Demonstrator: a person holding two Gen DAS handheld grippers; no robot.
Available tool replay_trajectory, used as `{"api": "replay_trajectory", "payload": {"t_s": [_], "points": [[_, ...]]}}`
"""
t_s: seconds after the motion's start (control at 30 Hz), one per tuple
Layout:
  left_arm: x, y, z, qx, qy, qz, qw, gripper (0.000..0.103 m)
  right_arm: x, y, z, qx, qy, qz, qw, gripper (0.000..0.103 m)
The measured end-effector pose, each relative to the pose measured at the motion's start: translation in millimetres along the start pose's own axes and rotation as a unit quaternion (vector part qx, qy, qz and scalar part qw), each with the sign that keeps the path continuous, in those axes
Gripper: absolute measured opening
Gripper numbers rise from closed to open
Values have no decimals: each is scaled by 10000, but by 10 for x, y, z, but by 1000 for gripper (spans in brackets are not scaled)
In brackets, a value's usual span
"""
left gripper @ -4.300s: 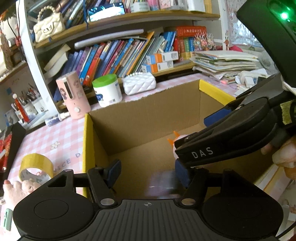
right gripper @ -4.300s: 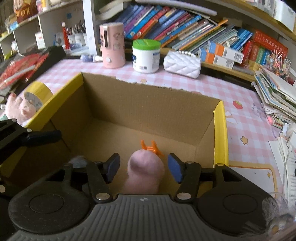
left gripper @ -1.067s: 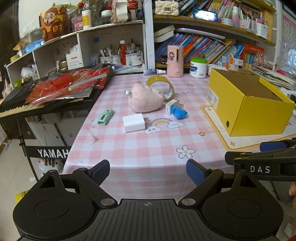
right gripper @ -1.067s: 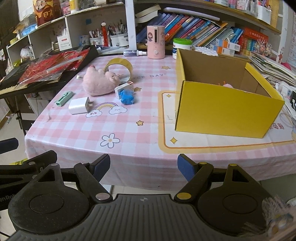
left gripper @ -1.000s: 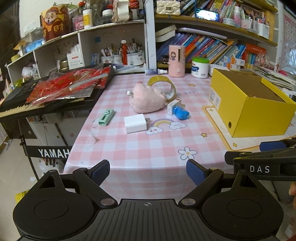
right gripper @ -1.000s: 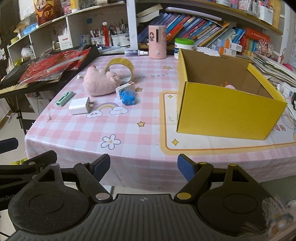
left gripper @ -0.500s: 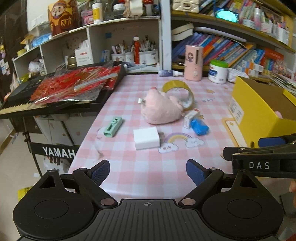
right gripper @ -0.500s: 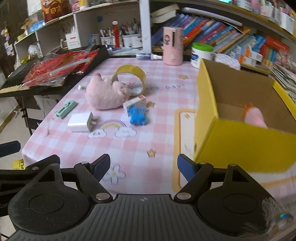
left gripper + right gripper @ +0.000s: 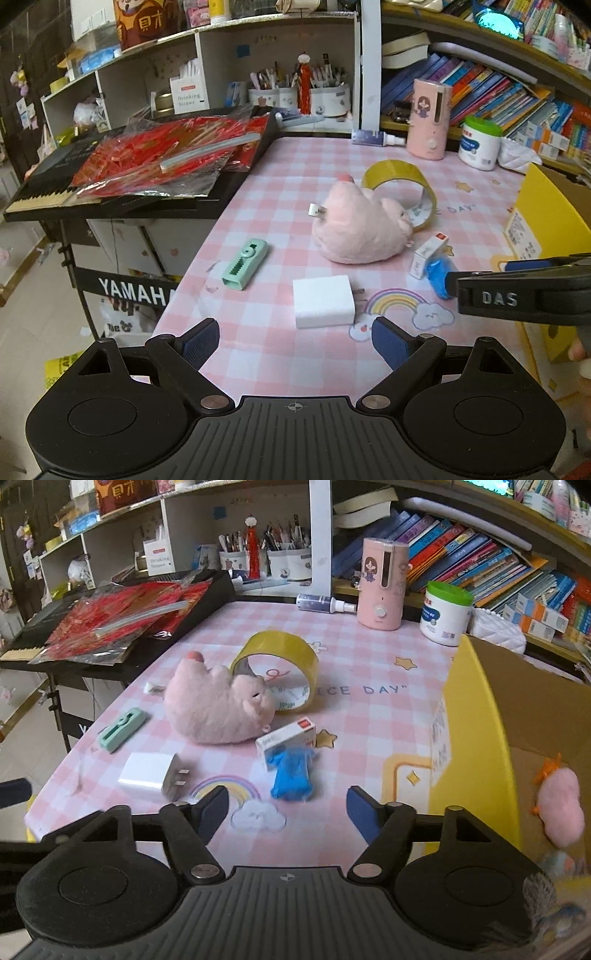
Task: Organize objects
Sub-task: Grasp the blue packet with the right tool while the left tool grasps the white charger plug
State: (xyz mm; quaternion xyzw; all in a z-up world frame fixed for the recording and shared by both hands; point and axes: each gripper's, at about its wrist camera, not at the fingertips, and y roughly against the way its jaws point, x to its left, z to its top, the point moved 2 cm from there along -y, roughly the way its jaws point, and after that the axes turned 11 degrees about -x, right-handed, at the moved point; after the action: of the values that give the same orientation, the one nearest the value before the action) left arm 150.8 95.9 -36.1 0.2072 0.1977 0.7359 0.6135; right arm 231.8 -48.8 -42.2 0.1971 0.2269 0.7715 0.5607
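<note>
Closer to worktop (image 9: 280,177) clutter than a second ago. Left gripper (image 9: 295,338) wide open, empty; right gripper (image 9: 287,806) closing, empty. Pink plush (image 9: 221,705) beside tape roll (image 9: 286,653); yellow box (image 9: 476,716) rightward.

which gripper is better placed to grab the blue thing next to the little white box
Right, most likely. The right gripper has the crumpled blue item lying just ahead of its gap, and its empty jaws are closing. The left gripper lines up with the white charger instead.
</note>
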Motion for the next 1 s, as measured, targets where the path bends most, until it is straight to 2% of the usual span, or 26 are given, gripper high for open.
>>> {"api": "replay_trajectory", "payload": {"t_s": [0.17, 0.5, 0.6, 0.77, 1.0], "points": [[-33, -173, 43, 100, 3, 24, 9999, 92, -51, -339, 52, 277, -85, 8, 9996, 56], [-161, -561, 52, 394, -76, -67, 9992, 91, -111, -723, 45, 648, -41, 113, 9978, 50], [-203, -662, 44, 500, -112, -130, 9986, 91, -130, -777, 31, 740, -12, 185, 9971, 42], [-238, -823, 26, 638, -139, -117, 9978, 90, -143, -794, 47, 692, 159, 272, 9971, 27], [-234, -947, 20, 757, -56, -36, 9971, 87, -132, -668, 127, 466, 321, 426, 9975, 25]]}}
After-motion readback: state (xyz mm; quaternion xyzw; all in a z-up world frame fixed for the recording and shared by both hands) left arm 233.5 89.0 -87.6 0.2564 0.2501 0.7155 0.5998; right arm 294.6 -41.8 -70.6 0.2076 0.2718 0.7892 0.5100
